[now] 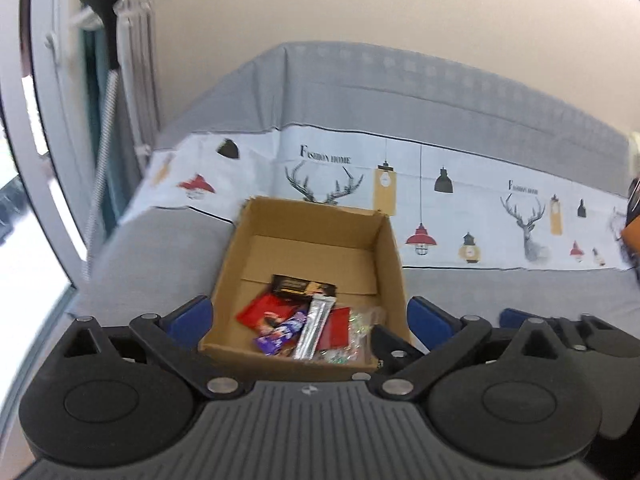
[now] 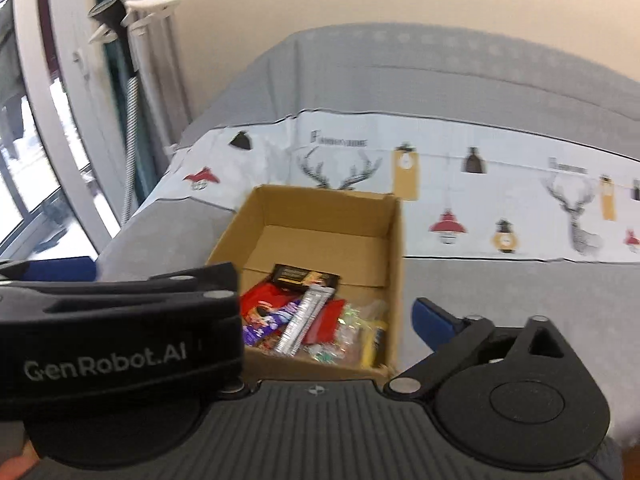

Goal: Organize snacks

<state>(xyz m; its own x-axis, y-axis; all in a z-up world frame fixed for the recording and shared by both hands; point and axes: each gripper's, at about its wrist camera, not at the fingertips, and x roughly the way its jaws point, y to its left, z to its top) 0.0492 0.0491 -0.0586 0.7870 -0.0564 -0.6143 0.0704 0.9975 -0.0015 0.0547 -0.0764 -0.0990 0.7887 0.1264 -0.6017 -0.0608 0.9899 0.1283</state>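
Left gripper [image 1: 308,320] wide open, empty, astride cardboard box [image 1: 388,248] of snacks [image 1: 304,320]

Left hand-held gripper [image 1: 308,320]: black ribbed body; round hubs; silver screws; blue fingers [image 1: 188,316]; white "GenRobot.AI" lettering [image 2: 105,362]

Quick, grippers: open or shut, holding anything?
Left gripper: open, holding nothing, fingers either side of the cardboard box.
Right gripper: looks open, nothing visibly held; its left finger is hidden behind the left gripper's body.

Both wrist views look forward and slightly down, close over the shared cardboard box [image 1: 312,264] [image 2: 320,248] of snacks.
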